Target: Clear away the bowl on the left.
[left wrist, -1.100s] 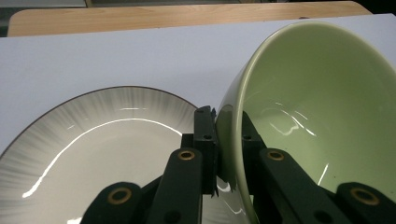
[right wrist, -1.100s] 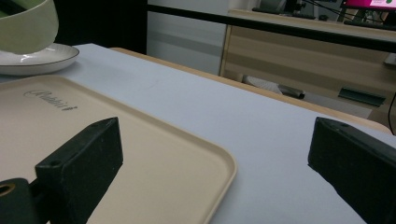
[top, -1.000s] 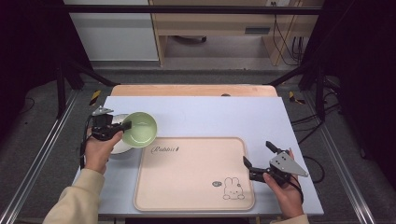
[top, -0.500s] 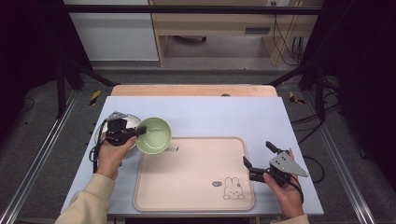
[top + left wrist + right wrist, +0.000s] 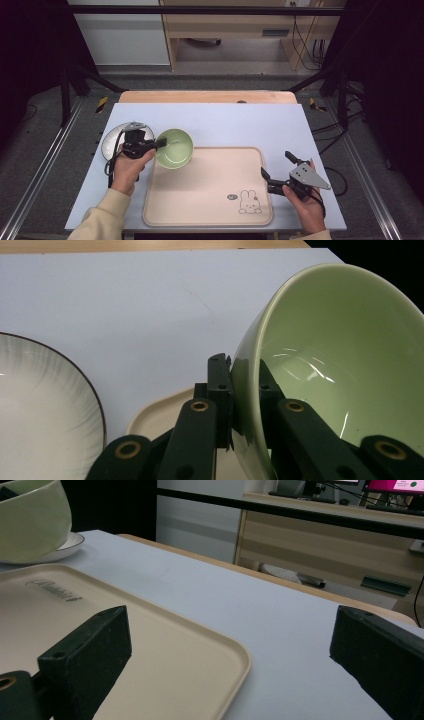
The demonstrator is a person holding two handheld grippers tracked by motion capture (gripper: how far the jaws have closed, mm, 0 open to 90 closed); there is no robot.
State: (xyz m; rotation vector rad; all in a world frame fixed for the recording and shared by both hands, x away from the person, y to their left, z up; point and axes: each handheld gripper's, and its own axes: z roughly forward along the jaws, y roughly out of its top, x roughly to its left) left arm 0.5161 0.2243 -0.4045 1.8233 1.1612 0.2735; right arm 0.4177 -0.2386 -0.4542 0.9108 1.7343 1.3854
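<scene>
bowl look: i see a pale green glossy ceramic bowl (image 5: 174, 148), round and deep, smooth inside with a few light streaks on the glaze; nothing in it.
bowl place: it sits over the far left corner of the beige plastic tray with a rabbit drawing (image 5: 215, 200), tipped on its side in the left gripper view (image 5: 345, 370), so its mouth faces away from the jaws.
left gripper: my left gripper (image 5: 150, 146) pinches the bowl's rim, one black jaw outside the wall and one inside, pads pressed on the ceramic.
right gripper: my right gripper (image 5: 276, 172) hangs at the tray's near right edge with its jaws spread wide and nothing between them; in the right gripper view the tray's corner (image 5: 165, 645) lies below the two pads.
change: a second ago the bowl was left of the tray, over the white plate; since then it has moved across to the tray's corner and the plate is uncovered. the right hand has kept its place.
tray: bare apart from the printed rabbit and lettering; the bowl is above its corner, and i cannot tell whether it touches.
plate: a white round plate with a dark rim (image 5: 113, 140) lies just left of the tray, holding nothing.
table: light blue tabletop (image 5: 250, 125) under the tray.
</scene>
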